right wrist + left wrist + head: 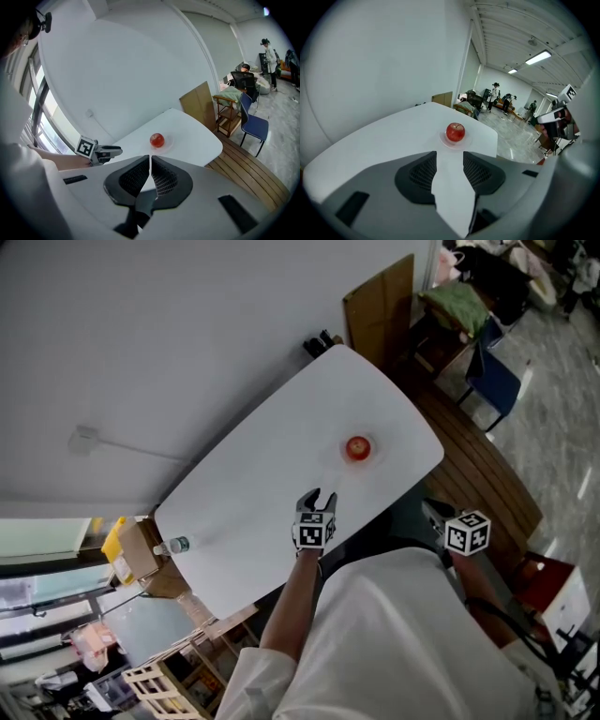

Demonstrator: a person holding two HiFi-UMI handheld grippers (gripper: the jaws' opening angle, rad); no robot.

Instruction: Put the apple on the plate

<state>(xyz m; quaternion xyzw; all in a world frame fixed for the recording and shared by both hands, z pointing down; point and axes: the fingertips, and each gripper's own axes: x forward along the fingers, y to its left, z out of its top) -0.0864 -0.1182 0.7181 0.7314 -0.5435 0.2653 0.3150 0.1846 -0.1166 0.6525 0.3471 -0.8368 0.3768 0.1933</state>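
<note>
Left gripper (449, 154): jaws partly apart with nothing between them; only bare table top shows in the gap. It hovers over the near edge of the table (272, 484).
Right gripper (150, 158): jaws together but for a hairline slit, and empty. It is off the table, out past the edge on the person's right, over the wooden floor (487, 474).
Apple (455, 132): sits on the plate (443, 139), straight ahead of the left gripper and well apart from its tips; ahead and a little left of the right gripper.
Edges: the table's rounded corner drops away just beyond and right of the plate, as the left gripper looks at it.
Open room: bare top runs from the left gripper's tips to the plate. A long bare stretch lies to its left.
Head view only: a water bottle (173, 545) at the table end far to the left of the left gripper, and a cardboard sheet (380, 306) leaning on the wall beyond the plate.
Left gripper view only: a long hall with ceiling lights and distant people.
Right gripper view only: the left gripper side on, with its marker cube, and a blue chair (255, 126).
Materials: smooth matte white table top; glossy red apple; shallow round pale plate; ribbed dark pads set in grey jaws.
</note>
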